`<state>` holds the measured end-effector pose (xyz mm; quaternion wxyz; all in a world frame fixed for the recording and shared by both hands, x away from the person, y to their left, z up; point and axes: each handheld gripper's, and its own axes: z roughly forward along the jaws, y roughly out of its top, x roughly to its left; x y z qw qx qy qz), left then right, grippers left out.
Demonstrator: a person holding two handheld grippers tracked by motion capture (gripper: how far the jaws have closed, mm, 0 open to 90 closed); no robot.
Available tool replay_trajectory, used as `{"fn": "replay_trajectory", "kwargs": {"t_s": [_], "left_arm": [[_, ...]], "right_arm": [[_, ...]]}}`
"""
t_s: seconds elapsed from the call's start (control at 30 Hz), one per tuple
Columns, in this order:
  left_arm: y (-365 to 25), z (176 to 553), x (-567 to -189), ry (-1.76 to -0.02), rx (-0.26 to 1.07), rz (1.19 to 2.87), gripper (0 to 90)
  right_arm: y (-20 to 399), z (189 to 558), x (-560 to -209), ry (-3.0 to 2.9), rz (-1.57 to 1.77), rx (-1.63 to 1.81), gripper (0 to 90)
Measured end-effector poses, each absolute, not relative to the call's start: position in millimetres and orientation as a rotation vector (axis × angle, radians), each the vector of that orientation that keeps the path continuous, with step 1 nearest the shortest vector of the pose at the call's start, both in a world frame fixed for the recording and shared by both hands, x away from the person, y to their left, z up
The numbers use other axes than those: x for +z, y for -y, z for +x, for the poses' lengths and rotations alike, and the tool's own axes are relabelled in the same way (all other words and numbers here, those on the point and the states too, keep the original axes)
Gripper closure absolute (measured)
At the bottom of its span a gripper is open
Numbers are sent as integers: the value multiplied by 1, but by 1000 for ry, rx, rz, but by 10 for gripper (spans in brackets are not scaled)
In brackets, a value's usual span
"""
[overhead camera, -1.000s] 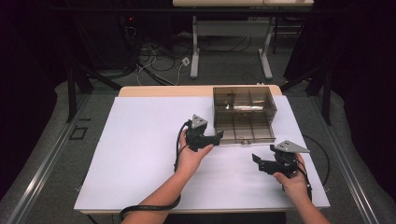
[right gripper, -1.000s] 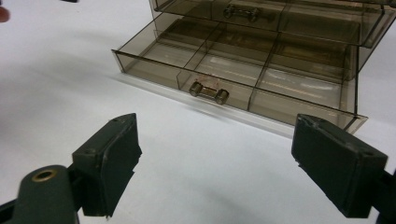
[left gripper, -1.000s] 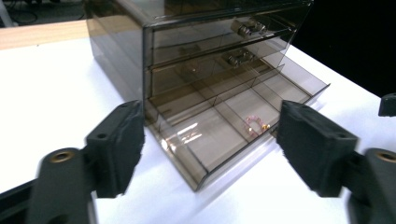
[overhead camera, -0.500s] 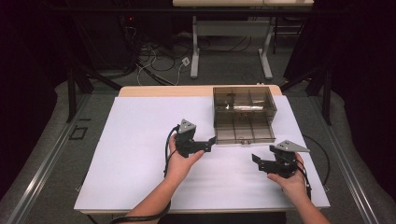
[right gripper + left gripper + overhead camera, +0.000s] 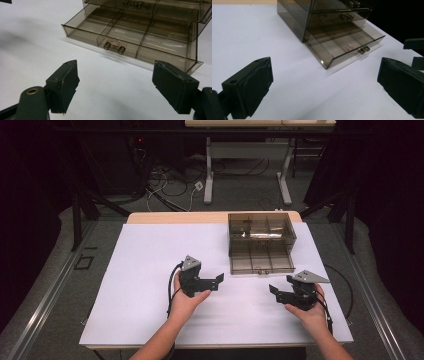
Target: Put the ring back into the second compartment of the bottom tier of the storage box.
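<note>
A smoky see-through drawer cabinet [image 5: 261,232] stands at the back right of the white table. Its bottom drawer [image 5: 261,263] is pulled out, with a small handle [image 5: 114,48] on its front. A small pinkish thing [image 5: 350,46] lies in the drawer's middle compartment. My left gripper [image 5: 218,281] hovers to the front left of the drawer, pointing right. Its jaws have just been opening and stand wide with nothing between them [image 5: 324,82]. My right gripper [image 5: 274,291] is in front of the drawer's right end. Its jaws have just been closing a little, are open, and hold nothing [image 5: 115,82].
White sheet [image 5: 150,260] covers the table, with a wooden strip along the far edge. Upper drawers of the cabinet are pushed in. Cables trail from both grippers toward the near edge. Desk legs and floor cables lie beyond the table.
My left gripper has drawn back from the drawer's front, leftward and toward the person, and its jaws have spread. The right gripper and the cabinet stay where they were.
</note>
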<state>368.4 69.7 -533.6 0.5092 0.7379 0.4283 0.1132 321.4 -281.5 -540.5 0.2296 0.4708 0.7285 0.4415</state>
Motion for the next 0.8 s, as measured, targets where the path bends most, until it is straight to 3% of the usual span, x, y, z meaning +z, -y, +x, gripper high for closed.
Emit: {"fn": "replay_trajectory", "kwargs": {"t_s": [0.57, 0.8], "left_arm": [[-84, 349, -543, -1014, 290, 1796, 8], [-92, 349, -548, -1022, 327, 1822, 10]], "right_arm": [[281, 324, -541, -1995, 1267, 1240, 427], [278, 325, -543, -1992, 1266, 1247, 446]]}}
